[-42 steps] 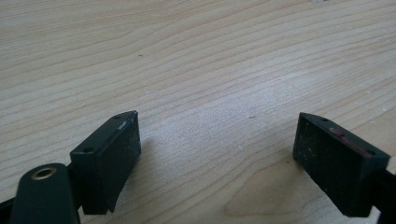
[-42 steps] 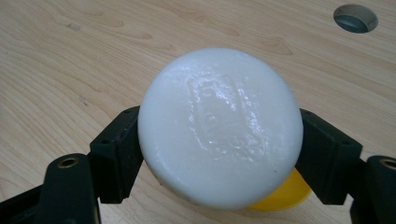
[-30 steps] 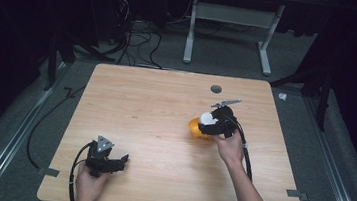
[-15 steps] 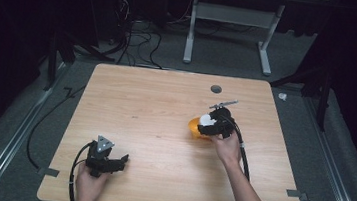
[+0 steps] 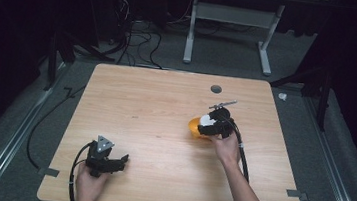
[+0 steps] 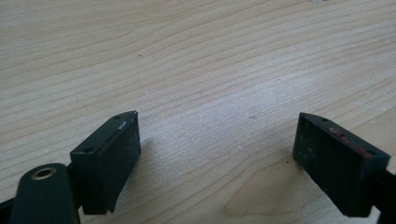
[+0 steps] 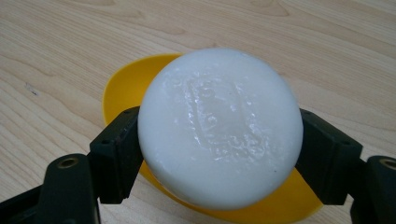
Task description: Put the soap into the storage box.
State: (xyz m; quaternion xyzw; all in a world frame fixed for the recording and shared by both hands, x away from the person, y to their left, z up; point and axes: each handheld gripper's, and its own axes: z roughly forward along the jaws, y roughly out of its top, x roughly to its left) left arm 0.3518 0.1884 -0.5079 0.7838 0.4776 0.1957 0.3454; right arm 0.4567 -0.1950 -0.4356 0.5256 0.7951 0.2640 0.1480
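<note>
A white round bar of soap (image 7: 219,126) is pinched between the two black pads of my right gripper (image 7: 218,149), just above a yellow dish (image 7: 126,88) on the wooden table. From above, the right gripper (image 5: 212,124) sits right of the table's middle, with the soap (image 5: 208,119) and the yellow dish (image 5: 194,127) at its left end. My left gripper (image 5: 121,161) rests near the front left of the table, held by a hand. In its own view the left gripper (image 6: 217,149) stands open over bare wood, nothing between its jaws.
The wooden table (image 5: 156,103) has a small dark round hole (image 5: 216,89) near its far edge. Black cables (image 5: 243,155) trail from both grippers toward the front. Behind the table stand a white frame (image 5: 229,30) and loose cables on the floor.
The right gripper with the soap has shifted only slightly over the dish. The left gripper has stayed where it was.
</note>
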